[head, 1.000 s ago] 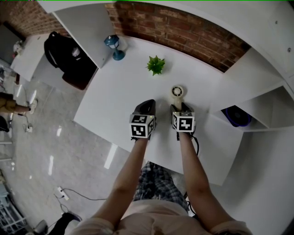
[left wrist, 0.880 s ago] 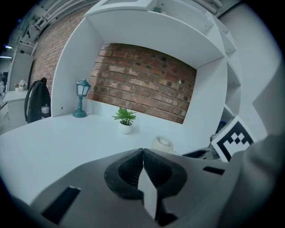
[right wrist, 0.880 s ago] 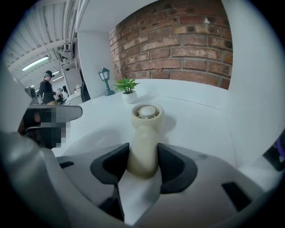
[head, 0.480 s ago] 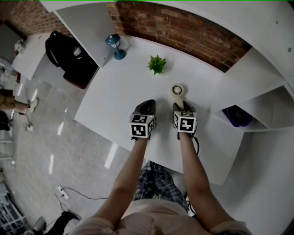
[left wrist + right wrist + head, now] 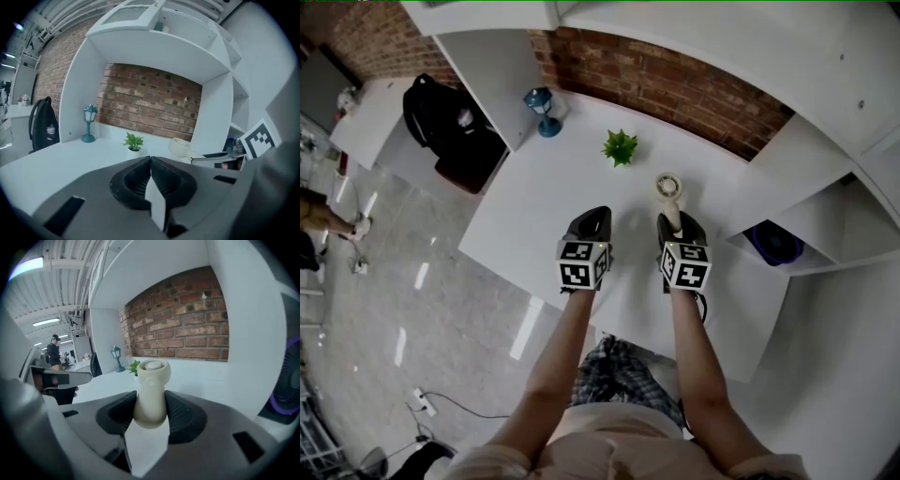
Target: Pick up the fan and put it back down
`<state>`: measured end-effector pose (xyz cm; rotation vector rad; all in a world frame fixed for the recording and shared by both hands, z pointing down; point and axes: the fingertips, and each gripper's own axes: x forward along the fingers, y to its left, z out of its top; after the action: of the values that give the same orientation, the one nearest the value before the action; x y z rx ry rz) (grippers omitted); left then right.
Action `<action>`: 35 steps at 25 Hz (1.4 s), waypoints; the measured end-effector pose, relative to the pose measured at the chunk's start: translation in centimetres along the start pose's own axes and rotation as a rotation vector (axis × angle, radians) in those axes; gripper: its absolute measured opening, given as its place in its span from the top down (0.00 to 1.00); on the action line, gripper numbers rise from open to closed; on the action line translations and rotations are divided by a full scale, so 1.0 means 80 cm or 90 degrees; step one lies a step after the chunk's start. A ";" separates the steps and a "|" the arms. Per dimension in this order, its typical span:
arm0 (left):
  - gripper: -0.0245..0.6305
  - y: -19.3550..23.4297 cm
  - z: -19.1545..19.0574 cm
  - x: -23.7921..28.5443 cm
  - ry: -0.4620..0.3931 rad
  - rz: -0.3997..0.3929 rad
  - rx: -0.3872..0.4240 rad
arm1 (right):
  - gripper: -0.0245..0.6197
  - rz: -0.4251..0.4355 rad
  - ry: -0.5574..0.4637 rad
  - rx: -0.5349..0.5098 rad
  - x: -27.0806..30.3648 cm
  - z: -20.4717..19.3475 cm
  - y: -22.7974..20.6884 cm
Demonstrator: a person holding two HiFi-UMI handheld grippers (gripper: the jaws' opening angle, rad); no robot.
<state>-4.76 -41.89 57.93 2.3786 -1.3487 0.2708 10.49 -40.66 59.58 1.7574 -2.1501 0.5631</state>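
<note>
The right claw (image 5: 673, 225) is seen closed on the cream fan (image 5: 667, 188): in the right gripper view its two dark pads (image 5: 185, 414) are pressed against either side of the fan's (image 5: 151, 380) rounded handle, after the jaws have just been closing, and the round head is pointed away from the claw (image 5: 151, 405) towards the brick wall (image 5: 675, 80). The fan is thus held in the claw over the far right part of the white counter (image 5: 534, 211), to the right of a small green plant (image 5: 620, 147); whether it is clear of the counter cannot be told. The left claw (image 5: 592, 218) is held just beside the right one, apart from it, and nothing is gripped by it: in the left gripper view its jaws are seen brought together at the tips (image 5: 150, 161). A teal lantern-shaped lamp (image 5: 543, 108) is stood at the far left corner of the counter, and a black backpack (image 5: 441, 117) is seen beyond that edge.
</note>
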 end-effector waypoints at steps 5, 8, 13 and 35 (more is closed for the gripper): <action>0.92 -0.008 0.059 -0.049 -0.067 0.003 0.018 | 0.65 0.010 -0.116 0.003 -0.064 0.058 0.008; 0.92 -0.016 0.098 -0.081 -0.112 0.000 0.040 | 0.65 0.013 -0.174 0.007 -0.107 0.091 0.014; 0.92 -0.029 0.144 -0.134 -0.174 0.002 0.059 | 0.65 0.024 -0.289 -0.019 -0.187 0.137 0.032; 0.92 -0.009 0.131 -0.087 -0.146 0.008 0.048 | 0.65 0.009 -0.236 -0.014 -0.134 0.131 0.019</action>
<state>-8.03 -40.60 45.82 2.5280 -1.4773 0.0530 11.26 -36.24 45.21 1.9604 -2.3974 0.2263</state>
